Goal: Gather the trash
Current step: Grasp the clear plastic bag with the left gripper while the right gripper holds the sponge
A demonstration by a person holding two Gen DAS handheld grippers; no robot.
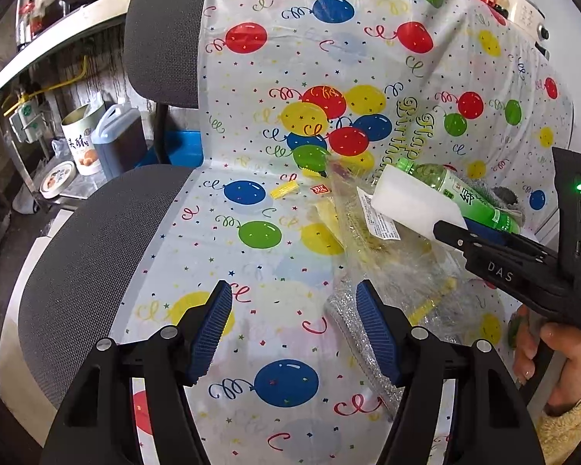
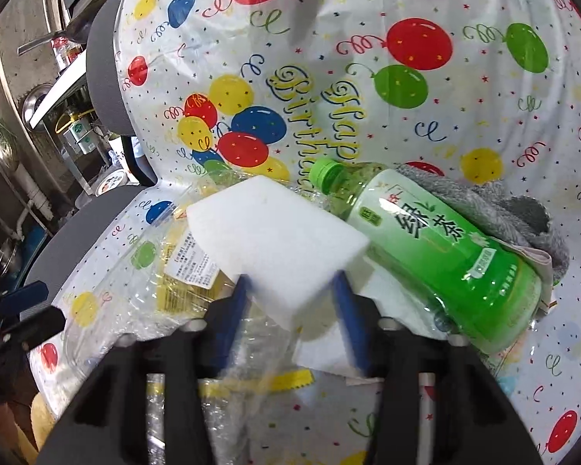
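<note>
A white foam block is clamped between my right gripper's blue pads and held above the chair seat; it also shows in the left wrist view. A green tea bottle lies beside it on a grey towel. A clear plastic wrapper with a white label and yellow scraps lie on the balloon-print sheet. My left gripper is open and empty, hovering over the sheet left of the wrapper. A bubble-wrap piece lies by its right finger.
The sheet covers a black mesh office chair. At the left are a metal shelf, a tin can, a dark jug and a blue crate. An appliance stands behind at the upper right.
</note>
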